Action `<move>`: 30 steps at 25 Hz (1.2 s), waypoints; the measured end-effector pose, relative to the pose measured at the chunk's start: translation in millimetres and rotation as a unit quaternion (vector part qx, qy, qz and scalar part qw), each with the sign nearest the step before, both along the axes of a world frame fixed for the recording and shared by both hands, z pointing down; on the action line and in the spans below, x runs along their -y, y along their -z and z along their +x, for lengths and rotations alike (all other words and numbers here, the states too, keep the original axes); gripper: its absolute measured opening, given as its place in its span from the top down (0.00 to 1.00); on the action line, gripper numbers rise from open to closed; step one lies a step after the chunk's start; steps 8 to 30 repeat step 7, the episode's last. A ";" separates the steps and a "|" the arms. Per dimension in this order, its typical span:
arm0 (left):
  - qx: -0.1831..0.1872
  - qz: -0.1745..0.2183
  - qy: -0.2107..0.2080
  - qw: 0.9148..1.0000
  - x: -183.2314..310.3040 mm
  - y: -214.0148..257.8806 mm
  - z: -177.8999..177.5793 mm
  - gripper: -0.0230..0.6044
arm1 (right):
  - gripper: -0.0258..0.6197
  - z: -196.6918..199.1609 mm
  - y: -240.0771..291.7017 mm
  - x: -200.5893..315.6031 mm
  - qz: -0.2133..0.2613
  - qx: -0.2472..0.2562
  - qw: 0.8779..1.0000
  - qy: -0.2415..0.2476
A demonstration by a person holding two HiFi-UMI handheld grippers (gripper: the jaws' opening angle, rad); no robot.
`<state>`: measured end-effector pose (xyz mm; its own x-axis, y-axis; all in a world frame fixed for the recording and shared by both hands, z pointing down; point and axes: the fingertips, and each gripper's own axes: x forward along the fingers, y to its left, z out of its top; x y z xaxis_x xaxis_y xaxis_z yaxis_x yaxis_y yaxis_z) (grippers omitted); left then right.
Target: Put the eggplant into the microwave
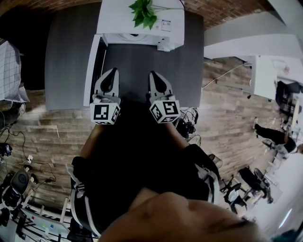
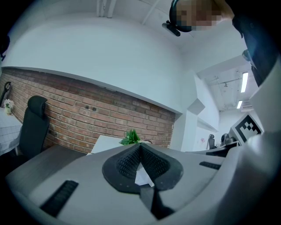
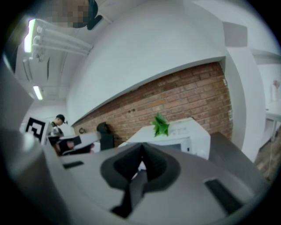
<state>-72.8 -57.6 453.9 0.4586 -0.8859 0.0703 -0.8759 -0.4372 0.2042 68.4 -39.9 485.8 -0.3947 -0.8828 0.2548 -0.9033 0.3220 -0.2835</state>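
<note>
**Both grippers closed, bare desk ahead**

My left gripper (image 1: 112, 72) and right gripper (image 1: 153, 74) hover side by side over the near edge of the grey desk (image 1: 71, 56), each with its jaws pressed together on nothing. Just left of my left gripper, a white panel (image 1: 90, 75) runs along the desk towards the microwave (image 1: 113, 19). Between my grippers and that microwave the desk top lies bare. A plant (image 1: 142, 12) sits on the microwave. No view shows the eggplant.

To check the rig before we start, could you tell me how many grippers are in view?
2. The left gripper and the right gripper sit side by side over the grey table, pointing at the white microwave, both shut and empty. None seems hidden.
</note>
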 end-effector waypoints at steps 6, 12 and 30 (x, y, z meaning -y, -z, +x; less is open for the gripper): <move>0.002 0.002 -0.001 1.000 1.2 0.6 1.8 0.91 | 0.91 0.6 -0.5 1.1 -0.001 -0.003 1.000 0.003; 0.001 0.001 0.000 1.000 1.7 1.0 1.9 0.91 | 0.91 0.6 -0.6 1.5 -0.001 -0.003 1.000 0.004; 0.001 0.001 0.000 1.000 1.7 1.0 1.9 0.91 | 0.91 0.6 -0.6 1.5 -0.001 -0.003 1.000 0.004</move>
